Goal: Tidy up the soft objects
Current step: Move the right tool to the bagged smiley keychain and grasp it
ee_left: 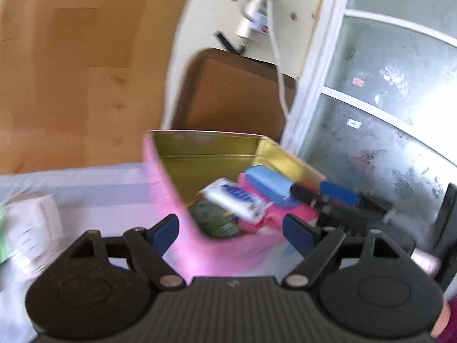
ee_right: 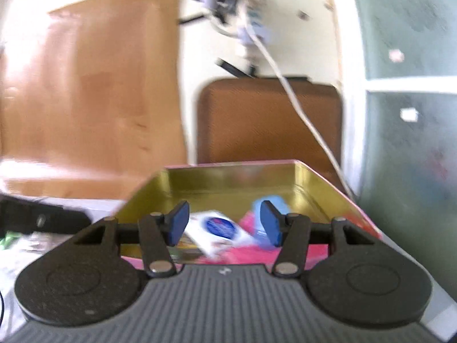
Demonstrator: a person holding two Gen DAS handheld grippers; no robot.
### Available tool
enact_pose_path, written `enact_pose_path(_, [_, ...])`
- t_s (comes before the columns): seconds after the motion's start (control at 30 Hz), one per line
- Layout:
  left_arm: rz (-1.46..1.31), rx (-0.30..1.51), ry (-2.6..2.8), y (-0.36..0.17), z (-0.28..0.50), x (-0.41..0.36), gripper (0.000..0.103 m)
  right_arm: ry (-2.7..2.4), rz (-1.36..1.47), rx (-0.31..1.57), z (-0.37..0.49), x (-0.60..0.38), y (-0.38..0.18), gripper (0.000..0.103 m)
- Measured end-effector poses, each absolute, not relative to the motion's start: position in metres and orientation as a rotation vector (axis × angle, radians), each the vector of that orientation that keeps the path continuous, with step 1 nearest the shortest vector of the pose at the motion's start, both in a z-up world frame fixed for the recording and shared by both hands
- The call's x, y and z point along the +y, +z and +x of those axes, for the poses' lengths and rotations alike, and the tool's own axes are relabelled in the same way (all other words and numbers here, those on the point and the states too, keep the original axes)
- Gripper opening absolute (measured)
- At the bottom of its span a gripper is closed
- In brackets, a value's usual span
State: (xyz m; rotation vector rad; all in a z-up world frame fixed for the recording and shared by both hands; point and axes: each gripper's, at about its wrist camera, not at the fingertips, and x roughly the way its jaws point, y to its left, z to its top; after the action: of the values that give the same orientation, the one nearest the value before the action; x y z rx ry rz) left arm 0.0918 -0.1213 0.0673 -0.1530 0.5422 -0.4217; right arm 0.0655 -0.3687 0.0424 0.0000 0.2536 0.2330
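Note:
A pink tin box [ee_left: 171, 183] with a gold inside stands on the pale cloth. In it lie a white packet with blue lettering [ee_left: 237, 200], a blue sponge [ee_left: 268, 183], a pink cloth [ee_left: 285, 214] and a green item [ee_left: 217, 220]. My left gripper [ee_left: 231, 234] is open, and the box's near corner lies between its fingers without being pressed. The right gripper [ee_left: 340, 194] reaches over the box from the right. In the right wrist view my right gripper [ee_right: 225, 224] hangs open above the box [ee_right: 228, 177], over the white packet [ee_right: 217, 228], pink cloth [ee_right: 245, 253] and blue sponge [ee_right: 281, 204].
A white wrapped pack [ee_left: 31, 225] lies on the lilac-striped cloth [ee_left: 94, 188] left of the box. Behind stand a wooden cupboard [ee_left: 71, 71], a brown padded panel [ee_left: 234, 94] with a white cable [ee_left: 280, 80], and a frosted glass door [ee_left: 385, 100] at the right.

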Motion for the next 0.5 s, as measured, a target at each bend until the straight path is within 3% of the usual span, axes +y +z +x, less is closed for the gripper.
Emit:
enact_pose_path(0.37, [-0.216,0.591,0.068,0.006,0.025,0.042,0.084,0.658,-0.113,0.375,0.048,-0.232,0.038,0.059])
enact_pose_path(0.47, [-0.24,0.575,0.166,0.0,0.019,0.064,0.084,0.712,-0.162,0.457,0.057,-0.186,0.019,0.064])
enact_pose_path(0.5, [-0.269,0.569,0.187,-0.002,0.018,0.071,0.084,0.719,-0.168,0.494,0.062,-0.173,0.013,0.071])
